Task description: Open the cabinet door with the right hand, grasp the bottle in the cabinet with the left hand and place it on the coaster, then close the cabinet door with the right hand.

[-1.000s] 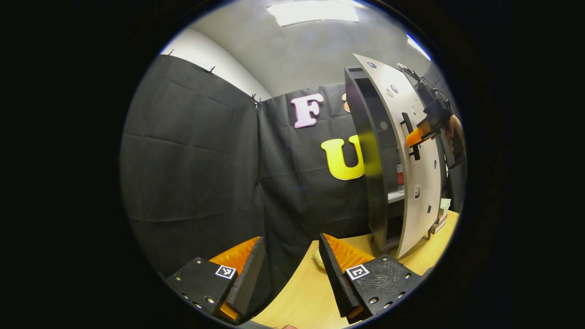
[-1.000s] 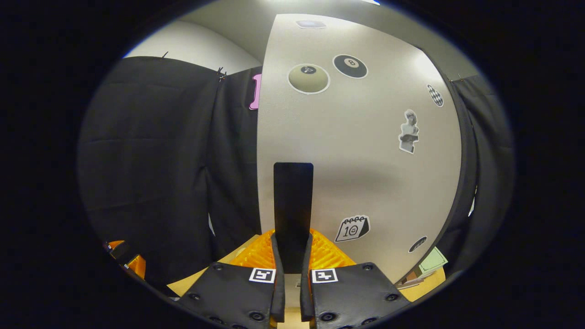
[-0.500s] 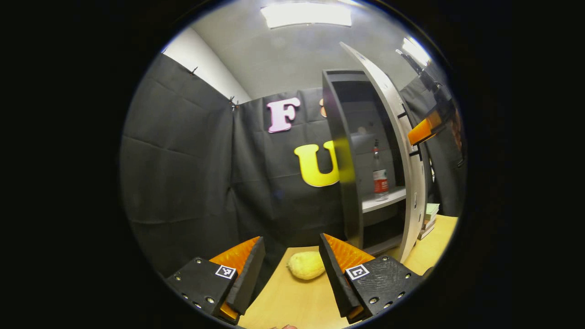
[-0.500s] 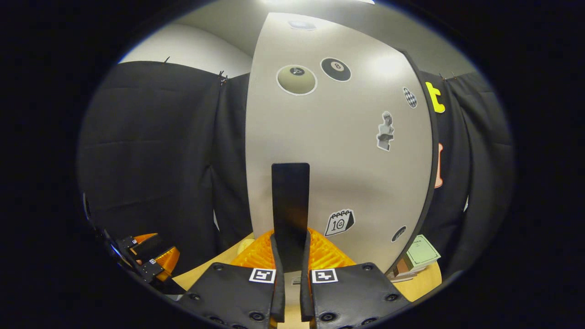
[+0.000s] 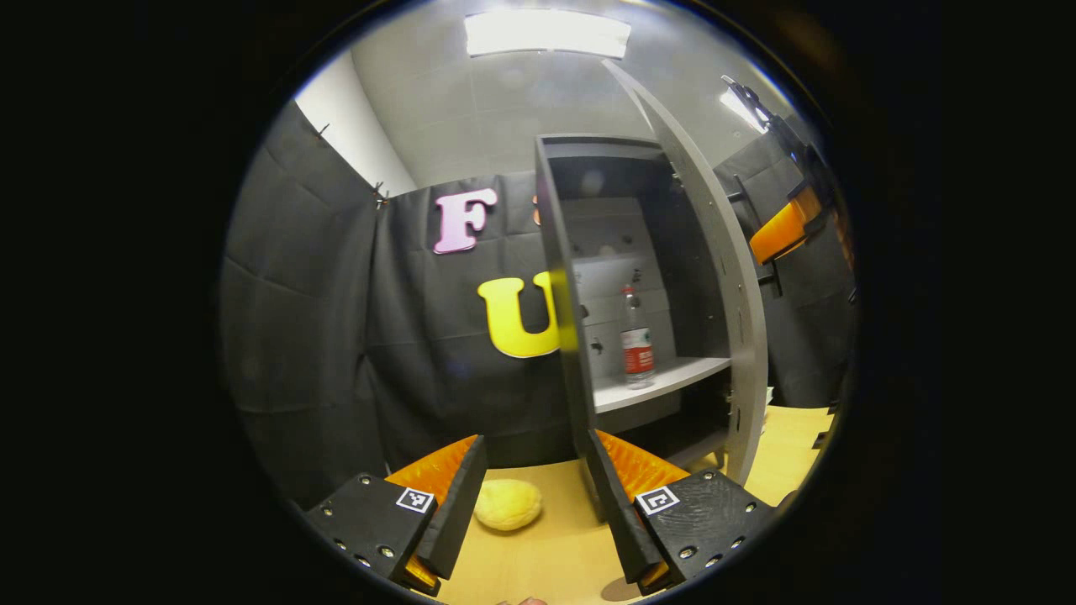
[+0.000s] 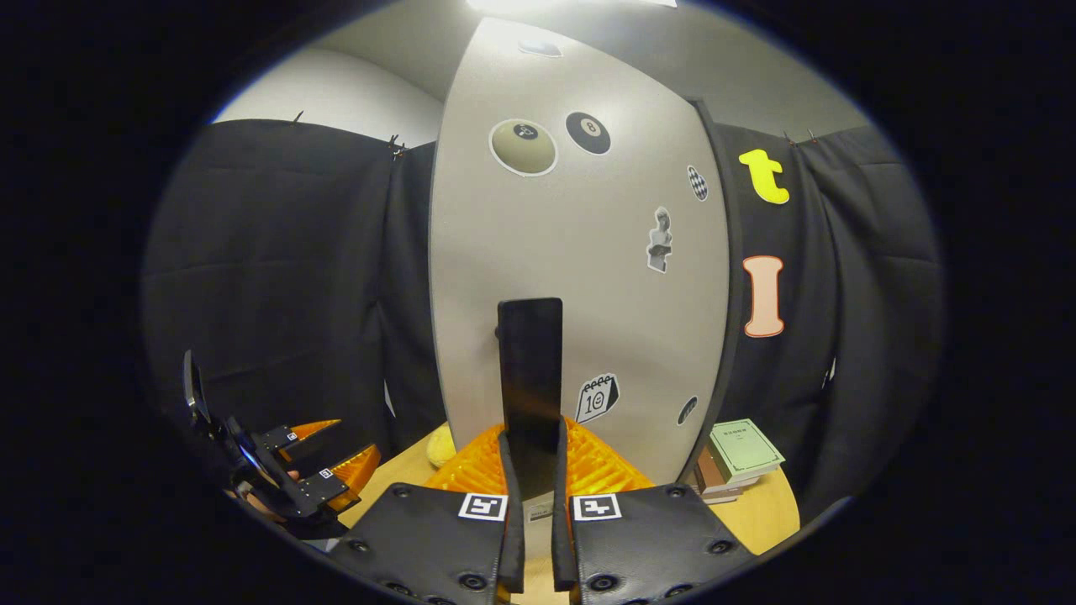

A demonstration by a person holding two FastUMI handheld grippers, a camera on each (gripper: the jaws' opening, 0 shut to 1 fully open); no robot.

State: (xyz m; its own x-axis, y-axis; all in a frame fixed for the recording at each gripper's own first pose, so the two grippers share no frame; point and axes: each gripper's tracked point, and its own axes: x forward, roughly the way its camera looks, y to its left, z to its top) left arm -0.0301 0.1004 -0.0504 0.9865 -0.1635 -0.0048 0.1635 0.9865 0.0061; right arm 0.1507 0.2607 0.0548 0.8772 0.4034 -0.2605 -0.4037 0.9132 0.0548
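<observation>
The cabinet (image 5: 559, 277) stands on the table with its door (image 5: 730, 277) swung wide open. A clear bottle (image 5: 637, 338) with a red label stands upright on the cabinet's shelf (image 5: 660, 382). My right gripper (image 6: 534, 483) is shut on the door's black handle (image 6: 530, 370); it also shows far off at the door (image 5: 782, 231) in the left gripper view. The door's grey front (image 6: 588, 277) carries stickers. My left gripper (image 5: 530, 487) is open and holds nothing, low over the table in front of the cabinet, and appears at lower left (image 6: 315, 470) in the right gripper view.
A yellow lumpy object (image 5: 507, 504) lies on the wooden table (image 5: 546, 555) between my left fingers. A stack of books (image 6: 735, 462) sits on the table to the right of the door. Black cloth walls close the booth behind.
The door has swung further open with my right gripper on its handle, so the bottle and shelf now show fully. My left gripper's view has turned toward the cabinet's inside.
</observation>
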